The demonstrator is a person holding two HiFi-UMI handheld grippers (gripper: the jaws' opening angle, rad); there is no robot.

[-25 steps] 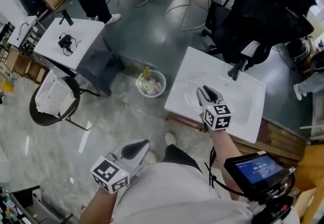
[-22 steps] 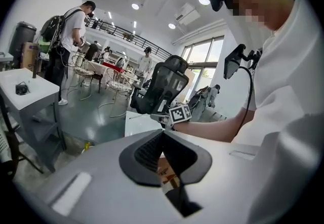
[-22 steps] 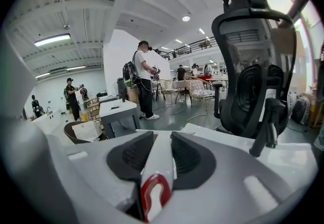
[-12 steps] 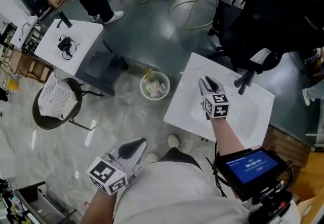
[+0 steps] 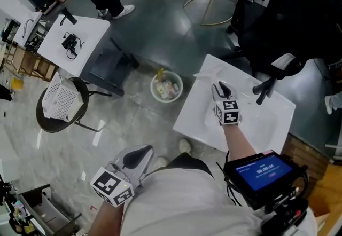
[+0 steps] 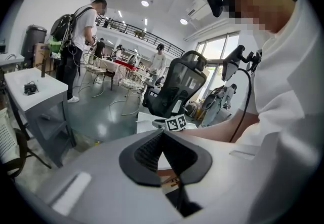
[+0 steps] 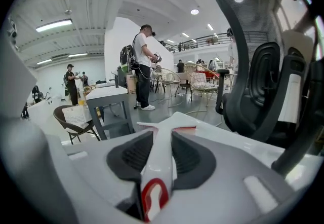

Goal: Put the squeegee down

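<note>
The right claw (image 7: 161, 139) pinched the squeegee (image 7: 158, 167) by its white handle, pads pressed on either side. The red-edged hanging loop sat nearest, behind the pads. From there the handle ran straight ahead along the claw's own line, and the crosswise blade (image 7: 169, 125) with its red strip lay just past the tips. The white table (image 7: 217, 139) spread below and ahead of that blade; whether the blade touched it could not be told. Setting down probably called for lowering along that line, blade end first. The left claw (image 6: 162, 134), pressed together on nothing, hung back by the person's body, well apart from the table.
</note>
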